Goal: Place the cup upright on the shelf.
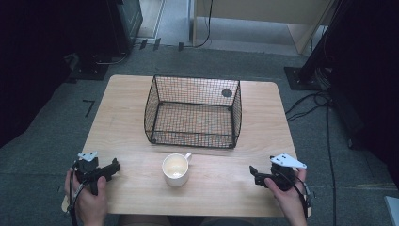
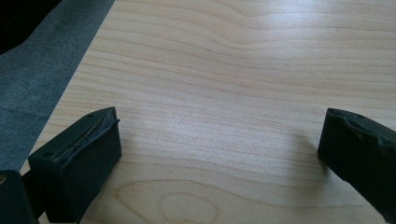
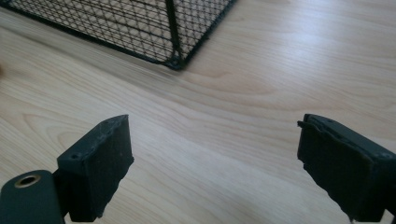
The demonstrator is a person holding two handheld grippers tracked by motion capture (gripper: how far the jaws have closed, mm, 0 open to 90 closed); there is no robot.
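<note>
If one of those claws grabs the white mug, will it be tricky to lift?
The white mug looks glazed, so its wall is probably slippery between the jaws. It stands upright on a broad base, so it seems unlikely to tip when nudged. It looks ceramic: likely stiff, fairly heavy for its size, and breakable if dropped.

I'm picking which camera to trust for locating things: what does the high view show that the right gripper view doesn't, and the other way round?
High view alone: the white mug upright at the near-middle of the table, the whole wire basket, the left gripper and both hands.

Right gripper view alone: a close look at the right gripper with its fingers wide apart and nothing between them.

Both share: the wooden table and the basket's near corner.
</note>
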